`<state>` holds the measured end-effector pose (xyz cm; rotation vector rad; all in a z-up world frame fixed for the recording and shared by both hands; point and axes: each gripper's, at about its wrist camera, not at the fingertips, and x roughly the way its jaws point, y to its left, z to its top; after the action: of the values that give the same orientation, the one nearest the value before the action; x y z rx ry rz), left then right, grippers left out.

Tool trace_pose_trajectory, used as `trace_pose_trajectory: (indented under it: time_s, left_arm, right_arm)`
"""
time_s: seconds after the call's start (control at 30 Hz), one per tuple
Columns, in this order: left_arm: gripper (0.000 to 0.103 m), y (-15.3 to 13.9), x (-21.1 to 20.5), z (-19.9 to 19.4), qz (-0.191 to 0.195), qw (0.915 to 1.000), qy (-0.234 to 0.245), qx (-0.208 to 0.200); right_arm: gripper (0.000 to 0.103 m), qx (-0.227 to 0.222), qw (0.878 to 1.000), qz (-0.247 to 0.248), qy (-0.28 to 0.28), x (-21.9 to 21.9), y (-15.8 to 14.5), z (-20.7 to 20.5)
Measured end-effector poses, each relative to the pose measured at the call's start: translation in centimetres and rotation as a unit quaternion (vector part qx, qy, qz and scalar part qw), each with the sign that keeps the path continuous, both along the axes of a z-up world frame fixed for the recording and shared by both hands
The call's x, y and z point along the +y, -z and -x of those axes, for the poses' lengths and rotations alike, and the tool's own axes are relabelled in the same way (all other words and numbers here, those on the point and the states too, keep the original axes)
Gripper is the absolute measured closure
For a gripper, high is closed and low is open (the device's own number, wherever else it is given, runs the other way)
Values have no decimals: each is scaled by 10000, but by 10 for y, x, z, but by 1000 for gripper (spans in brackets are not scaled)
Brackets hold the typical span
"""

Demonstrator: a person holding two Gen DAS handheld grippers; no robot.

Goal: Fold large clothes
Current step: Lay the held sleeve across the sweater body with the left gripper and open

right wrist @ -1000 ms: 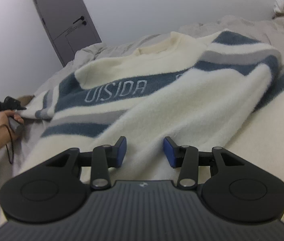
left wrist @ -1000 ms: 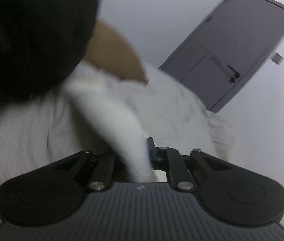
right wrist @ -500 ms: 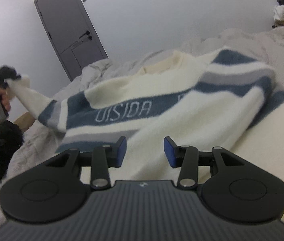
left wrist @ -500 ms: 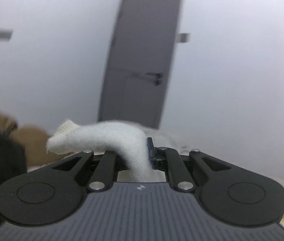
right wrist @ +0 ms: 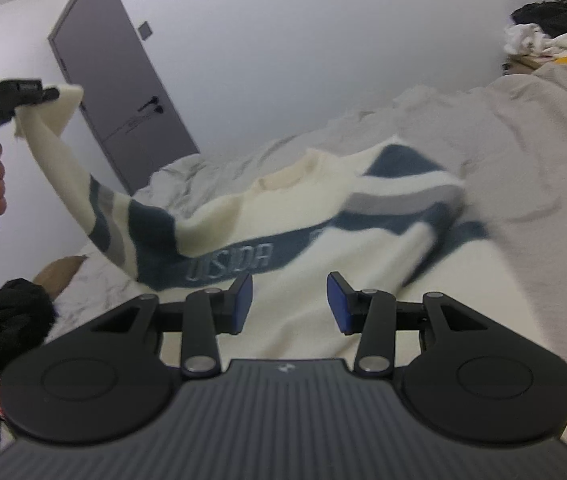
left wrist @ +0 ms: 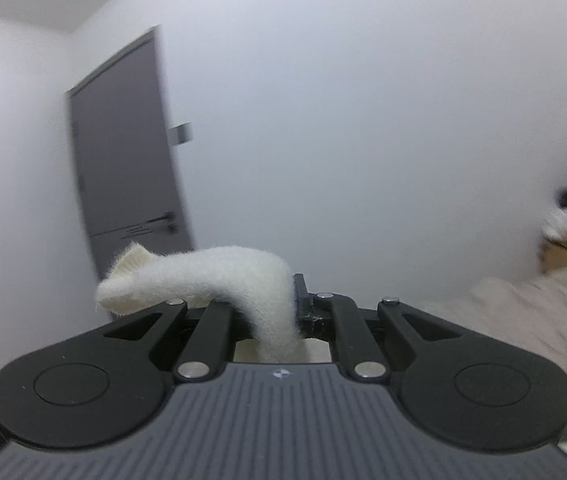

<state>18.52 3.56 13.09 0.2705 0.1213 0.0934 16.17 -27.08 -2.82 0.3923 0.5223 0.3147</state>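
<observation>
Pinching between left gripper (left wrist: 283, 312) jaws: sweater sleeve (left wrist: 219, 276).

A grey door (right wrist: 123, 92) stands shut in a white wall (right wrist: 323, 40). Rumpled beige bedding covers the bed (right wrist: 543, 160), with heaped black and white clothes (right wrist: 551, 28) at its far corner.

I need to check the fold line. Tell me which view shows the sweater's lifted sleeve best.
Right wrist view: the sleeve shows whole, from the left gripper down to the sweater on the bed. Left wrist view shows only its cuff end, pinched.
</observation>
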Motion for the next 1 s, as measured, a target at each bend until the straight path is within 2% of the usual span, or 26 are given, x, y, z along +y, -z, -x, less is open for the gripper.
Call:
trace_pose_trajectory:
  time_s: [0.17, 0.23, 0.33, 0.43, 0.6, 0.7, 0.8, 0.93, 1.0]
  left_arm:
    - [92, 41, -81, 11, -95, 9965, 706, 449]
    - [92, 65, -112, 18, -83, 9933, 936, 677]
    - [92, 110, -138, 24, 36, 9878, 1168, 1026]
    - [92, 156, -162, 31, 117, 9822, 1258, 1386]
    - [92, 244, -200, 26, 168, 9698, 1204, 2113]
    - [92, 281, -198, 24, 267, 9655, 1177, 2309]
    - [92, 302, -205, 19, 436, 9640, 1189, 2339]
    - [91, 280, -190, 16, 904, 9573, 1231, 2454]
    - [85, 270, -181, 17, 1051, 9525, 1279, 2555]
  right_arm:
    - [58, 358, 9992, -102, 171, -29, 7, -1]
    - [58, 475, 9983, -257, 239, -39, 10, -3]
    - [58, 539, 9968, -503, 315, -54, 9, -6]
    - [58, 544, 9953, -659, 463, -68, 9, -7]
    - [58, 732, 9874, -1247, 644, -96, 13, -15]
    - [58, 754, 9859, -1351, 631, -107, 15, -18]
    - [58, 791, 9855, -1368, 613, -112, 20, -24]
    - [58, 931, 9841, -1408, 560, -110, 30, -31]
    - [58, 926, 9847, -1389, 499, -107, 30, -33]
